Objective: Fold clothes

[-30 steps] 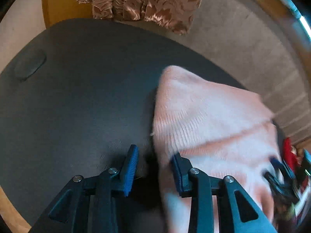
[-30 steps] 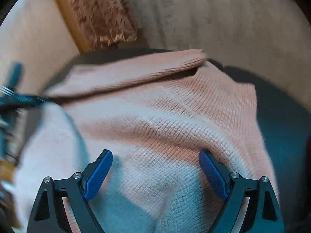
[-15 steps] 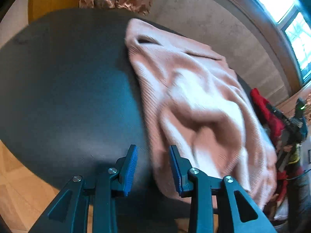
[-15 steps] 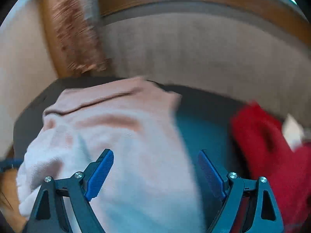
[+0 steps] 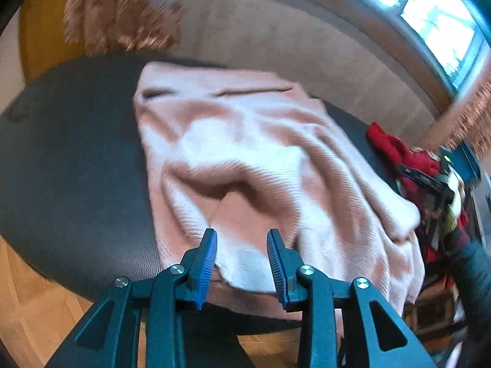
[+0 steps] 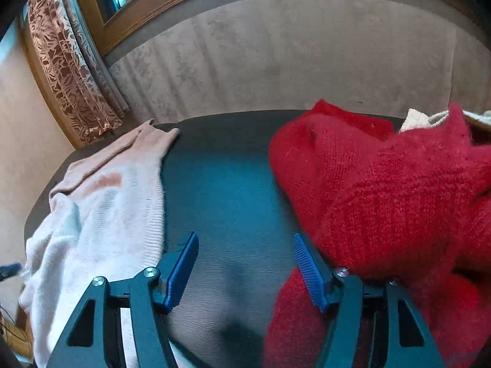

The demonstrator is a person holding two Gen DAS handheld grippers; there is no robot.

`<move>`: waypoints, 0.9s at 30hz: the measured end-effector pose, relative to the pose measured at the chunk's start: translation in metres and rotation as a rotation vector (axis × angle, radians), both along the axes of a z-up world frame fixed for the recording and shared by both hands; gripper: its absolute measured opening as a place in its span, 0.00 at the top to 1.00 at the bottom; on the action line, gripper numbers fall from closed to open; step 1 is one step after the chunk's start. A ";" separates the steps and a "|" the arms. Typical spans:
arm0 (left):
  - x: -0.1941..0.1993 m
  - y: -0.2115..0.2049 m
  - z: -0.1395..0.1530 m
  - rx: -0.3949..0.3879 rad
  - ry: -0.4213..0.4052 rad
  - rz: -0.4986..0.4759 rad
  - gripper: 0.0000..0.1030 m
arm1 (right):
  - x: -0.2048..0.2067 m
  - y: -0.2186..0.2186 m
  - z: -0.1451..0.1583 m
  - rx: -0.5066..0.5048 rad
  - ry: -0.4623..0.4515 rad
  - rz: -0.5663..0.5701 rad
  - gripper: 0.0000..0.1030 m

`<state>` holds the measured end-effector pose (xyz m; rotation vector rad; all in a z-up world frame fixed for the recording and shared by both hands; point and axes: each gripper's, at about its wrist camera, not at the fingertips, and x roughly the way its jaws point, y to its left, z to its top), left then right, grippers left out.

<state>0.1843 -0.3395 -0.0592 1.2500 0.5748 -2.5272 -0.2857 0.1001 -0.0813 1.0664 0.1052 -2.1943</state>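
Currently we see the pink sweater (image 5: 260, 159) lying rumpled on the dark desk (image 5: 76, 159), the left gripper (image 5: 242, 260) above its near edge, fingers apart and empty. Right gripper (image 6: 245, 271) fingers spread wide over bare desk between pink sweater and red sweater (image 6: 383, 199).

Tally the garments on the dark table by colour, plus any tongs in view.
Pink sweater: 1
Red sweater: 1
Cream garment, only a corner showing behind the red: 1
Tongs, left tongs and right tongs, both open: 2
Total: 5
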 end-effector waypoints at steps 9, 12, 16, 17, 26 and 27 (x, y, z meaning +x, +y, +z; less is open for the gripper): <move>-0.003 0.010 -0.026 -0.182 -0.119 -0.121 0.67 | 0.064 -0.022 0.033 0.086 0.099 0.003 0.23; 0.000 0.004 -0.030 -0.131 -0.095 -0.102 0.67 | 0.124 -0.035 0.049 0.051 0.123 0.108 0.10; -0.001 0.001 -0.030 -0.088 -0.038 -0.108 0.66 | 0.195 -0.037 0.041 0.050 0.066 0.196 0.09; -0.005 0.003 -0.032 -0.095 -0.046 -0.119 0.66 | 0.209 -0.034 0.035 0.076 0.058 0.189 0.09; -0.020 0.013 -0.056 -0.091 -0.109 -0.100 0.65 | 0.245 -0.019 -0.019 0.244 -0.038 0.073 0.13; -0.016 0.012 -0.056 -0.083 -0.099 -0.086 0.65 | 0.244 -0.021 -0.025 0.256 -0.049 0.072 0.13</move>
